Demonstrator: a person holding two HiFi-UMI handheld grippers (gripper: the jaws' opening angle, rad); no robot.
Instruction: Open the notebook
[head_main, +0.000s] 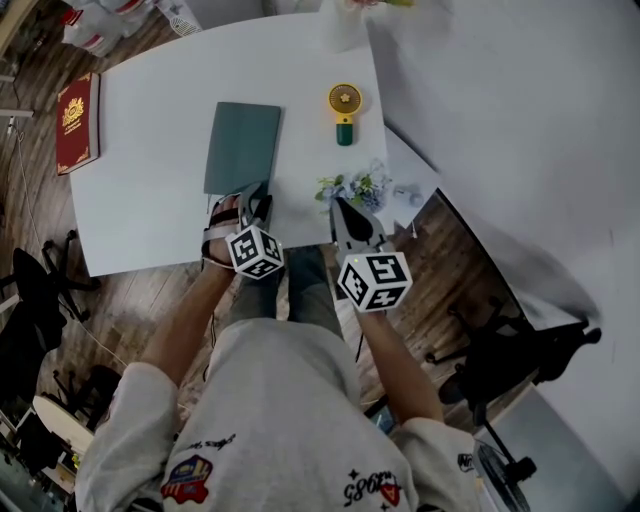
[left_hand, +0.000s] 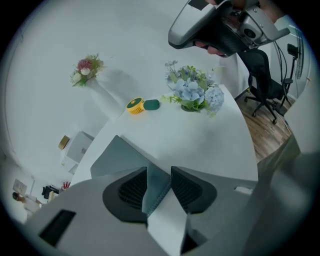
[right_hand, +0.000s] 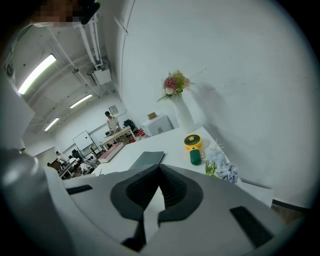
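Note:
A dark grey-green notebook (head_main: 243, 140) lies closed on the white table (head_main: 140, 215). My left gripper (head_main: 255, 192) is at its near right corner. In the left gripper view the notebook's corner (left_hand: 156, 186) shows in the gap of the left gripper (left_hand: 159, 181). The pads (left_hand: 132, 189) stand apart on either side, and I see no press on the cover. My right gripper (head_main: 338, 205) hovers over the table's near edge, right of the notebook, jaws together and empty. The right gripper (right_hand: 160, 170) points toward the notebook (right_hand: 148, 159) further ahead.
A yellow and green hand fan (head_main: 344, 108) lies right of the notebook. Blue artificial flowers (head_main: 360, 188) sit beside my right gripper. A red book (head_main: 77, 120) lies at the table's left edge, and a white vase (head_main: 345, 20) stands at the back. Office chairs (head_main: 40, 290) stand on the wooden floor.

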